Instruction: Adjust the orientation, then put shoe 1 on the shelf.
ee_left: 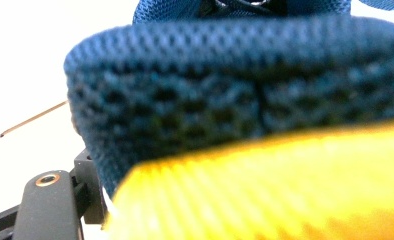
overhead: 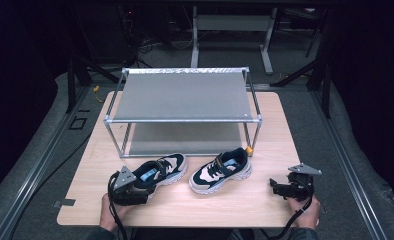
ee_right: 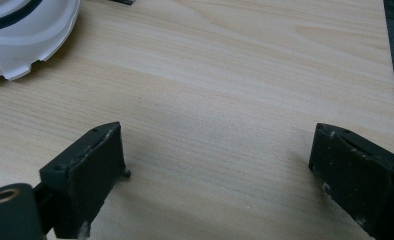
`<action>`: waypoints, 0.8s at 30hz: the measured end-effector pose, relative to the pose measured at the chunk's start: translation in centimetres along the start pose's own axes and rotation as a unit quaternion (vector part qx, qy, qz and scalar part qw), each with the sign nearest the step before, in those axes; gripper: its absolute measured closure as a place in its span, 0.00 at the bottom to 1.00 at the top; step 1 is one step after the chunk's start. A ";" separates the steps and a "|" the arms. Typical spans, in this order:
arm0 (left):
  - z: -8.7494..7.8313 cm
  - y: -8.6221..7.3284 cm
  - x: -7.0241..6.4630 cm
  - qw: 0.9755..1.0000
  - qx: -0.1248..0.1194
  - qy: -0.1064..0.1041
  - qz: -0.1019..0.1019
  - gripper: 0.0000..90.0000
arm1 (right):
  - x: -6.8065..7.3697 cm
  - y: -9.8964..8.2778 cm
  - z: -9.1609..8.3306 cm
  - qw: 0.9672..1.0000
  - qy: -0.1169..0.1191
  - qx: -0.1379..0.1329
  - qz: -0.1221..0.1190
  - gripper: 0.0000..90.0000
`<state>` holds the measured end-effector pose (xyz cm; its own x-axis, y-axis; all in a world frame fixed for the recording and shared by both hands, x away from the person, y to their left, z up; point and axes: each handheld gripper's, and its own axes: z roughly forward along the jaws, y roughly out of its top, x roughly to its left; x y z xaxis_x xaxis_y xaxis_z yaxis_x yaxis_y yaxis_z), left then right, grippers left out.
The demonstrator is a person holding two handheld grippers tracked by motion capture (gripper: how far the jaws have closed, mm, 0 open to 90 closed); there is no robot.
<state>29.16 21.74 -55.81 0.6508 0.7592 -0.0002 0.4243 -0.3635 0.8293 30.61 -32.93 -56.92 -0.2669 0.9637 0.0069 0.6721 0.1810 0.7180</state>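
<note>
1. Grippers sit nearest you, one in each hand at the table's near edge. Your left gripper [overhead: 135,192] is pushed up against the heel of the left sneaker [overhead: 161,171]; your right gripper [overhead: 280,187] rests well apart from both shoes, near the right corner.
2. Your left gripper view is crowded by dark blue mesh [ee_left: 225,85] and a blurred yellow strip [ee_left: 275,185], so the heel collar appears to lie right at its jaws. They look partly closed around that collar, but you cannot tell from these views whether the pads actually press on it. Gripping at the heel makes sense: the collar is a thin edge the jaws can span.
3. Your right gripper view shows both black jaws spread wide over bare wood with nothing between them. It seems parked there to keep out of the way.
4. Next out, the right sneaker [overhead: 221,171] stands on the table [overhead: 265,210] just beside the left one, both toes pointing away from you; its white sole [ee_right: 27,37] shows in the right gripper view.
5. Farthest, the two-tier metal shoe rack [overhead: 182,97] stands behind the pair, both shelves bare, likely where the sneakers are headed. A small orange object [overhead: 249,149] lies by its front right leg.
</note>
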 end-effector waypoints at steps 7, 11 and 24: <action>-0.9 0.1 -0.2 1.000 -0.018 0.006 -0.001 0.24 | 0.0 0.0 0.1 1.000 0.002 -0.007 0.001 0.08; -1.6 0.4 -0.4 0.999 -0.032 0.010 -0.004 0.24 | 0.0 0.0 0.0 1.000 0.000 0.000 0.000 0.08; -2.2 2.4 -0.7 0.996 -0.063 0.051 -0.039 0.24 | 0.0 0.0 0.0 1.000 -0.001 -0.001 0.001 0.08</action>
<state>28.31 21.50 -52.59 0.5482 0.8362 -0.0165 0.3857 -0.2353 0.8921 30.61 -32.92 -56.93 -0.2652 0.9642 0.0071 0.6711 0.1793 0.7193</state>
